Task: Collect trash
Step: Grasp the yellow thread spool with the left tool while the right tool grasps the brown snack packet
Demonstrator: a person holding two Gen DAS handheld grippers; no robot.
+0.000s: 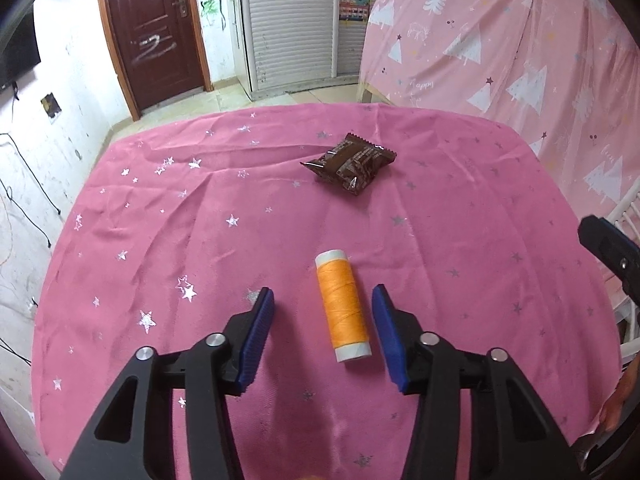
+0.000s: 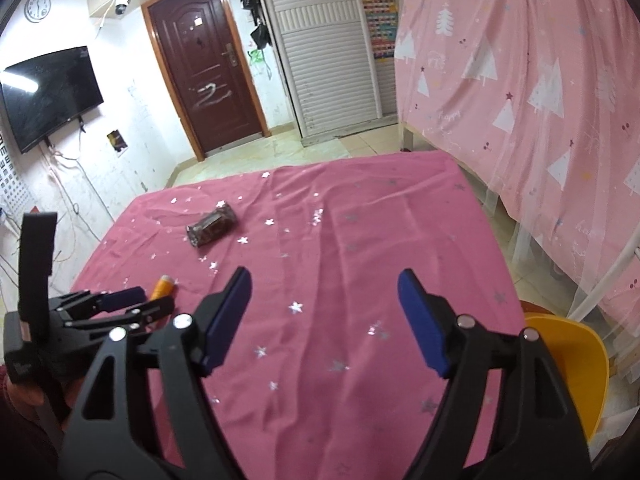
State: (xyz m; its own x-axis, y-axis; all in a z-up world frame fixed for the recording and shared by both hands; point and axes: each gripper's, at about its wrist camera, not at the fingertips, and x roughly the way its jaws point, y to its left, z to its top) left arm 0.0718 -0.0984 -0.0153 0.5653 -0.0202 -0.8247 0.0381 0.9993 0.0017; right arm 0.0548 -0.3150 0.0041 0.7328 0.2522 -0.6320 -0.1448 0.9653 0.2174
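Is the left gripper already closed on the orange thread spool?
No: the left gripper is open, its blue pads clear of the orange thread spool lying on the pink tablecloth.

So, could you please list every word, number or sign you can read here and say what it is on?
"Happy": faint script on the pink tree-print curtain.
Wall clock: numerals too small to read.
Eye chart: only partly in view, unreadable.
Colourful poster: blurred.
Brown snack wrapper: print illegible.
Orange thread spool: none.

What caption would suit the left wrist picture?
Open left gripper straddles an orange thread spool on pink starry tablecloth; brown snack wrapper lies beyond.
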